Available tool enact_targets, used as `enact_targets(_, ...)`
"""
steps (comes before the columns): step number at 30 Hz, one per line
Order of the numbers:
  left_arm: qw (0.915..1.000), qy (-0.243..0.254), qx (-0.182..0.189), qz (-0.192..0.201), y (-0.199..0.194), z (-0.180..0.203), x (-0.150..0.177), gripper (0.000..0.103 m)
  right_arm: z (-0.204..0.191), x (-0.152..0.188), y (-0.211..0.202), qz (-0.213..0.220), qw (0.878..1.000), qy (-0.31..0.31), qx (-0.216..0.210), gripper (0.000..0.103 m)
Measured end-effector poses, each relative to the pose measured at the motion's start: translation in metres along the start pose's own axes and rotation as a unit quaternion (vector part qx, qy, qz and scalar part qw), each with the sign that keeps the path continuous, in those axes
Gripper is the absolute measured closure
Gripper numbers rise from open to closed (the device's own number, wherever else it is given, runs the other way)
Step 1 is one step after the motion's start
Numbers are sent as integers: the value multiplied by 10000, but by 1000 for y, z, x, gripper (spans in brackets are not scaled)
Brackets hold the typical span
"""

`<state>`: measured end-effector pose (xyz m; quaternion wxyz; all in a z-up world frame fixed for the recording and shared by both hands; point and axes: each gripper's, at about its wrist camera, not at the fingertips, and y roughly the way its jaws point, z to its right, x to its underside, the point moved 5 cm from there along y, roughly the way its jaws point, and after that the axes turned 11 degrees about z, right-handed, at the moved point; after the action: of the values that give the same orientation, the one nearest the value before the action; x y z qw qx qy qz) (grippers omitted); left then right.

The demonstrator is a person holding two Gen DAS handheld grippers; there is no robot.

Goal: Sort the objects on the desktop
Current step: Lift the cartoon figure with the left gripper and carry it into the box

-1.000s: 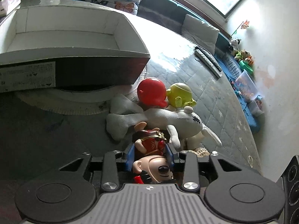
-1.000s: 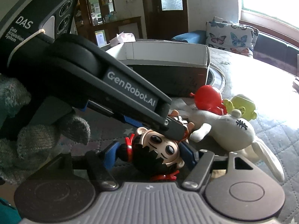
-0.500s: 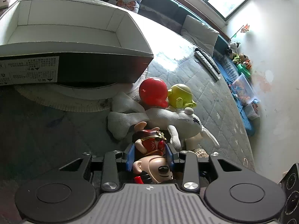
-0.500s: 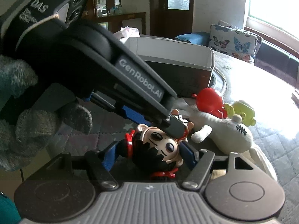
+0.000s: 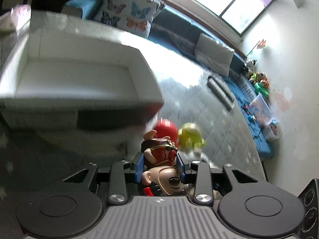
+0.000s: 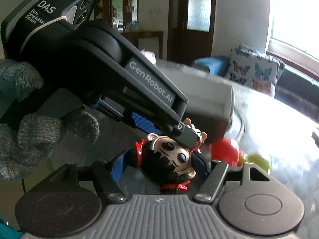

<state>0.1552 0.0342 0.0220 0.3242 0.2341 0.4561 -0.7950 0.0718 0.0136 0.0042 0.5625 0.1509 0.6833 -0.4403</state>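
A small doll figurine with a red outfit (image 5: 161, 153) and a big black-haired head (image 6: 169, 159) hangs above the table, lifted clear of it. My left gripper (image 5: 159, 159) is shut on its body, blue pads on both sides. The right gripper (image 6: 159, 165) is shut on its head. In the right wrist view the left gripper's finger (image 6: 185, 137) reaches in from the upper left over the doll. An open box (image 5: 127, 59), white inside and dark outside, stands just beyond. A red toy (image 5: 166, 128) and a yellow-green toy (image 5: 189, 134) lie behind the doll.
A gloved hand (image 6: 39, 139) holds the left gripper. Two remote controls (image 5: 220, 91) lie further back on the quilted table cover. A sofa with a butterfly cushion (image 5: 127, 14) runs behind the table. A clear tub of toys (image 5: 261, 109) sits at the right.
Both grippers have risen together with the doll between them. The white plush toy has dropped out of sight below, and the box interior shows more.
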Motion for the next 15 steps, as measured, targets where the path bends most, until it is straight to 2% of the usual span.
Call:
enact_targets(9,9989,75,-81,463,16,-10,-82,66,19,-63,47,445,9985,-317,-25,32)
enact_targets(15,9990,1,-154,431,54,-38,-123,65,39,-84,97,358,9989,-312,-66,32)
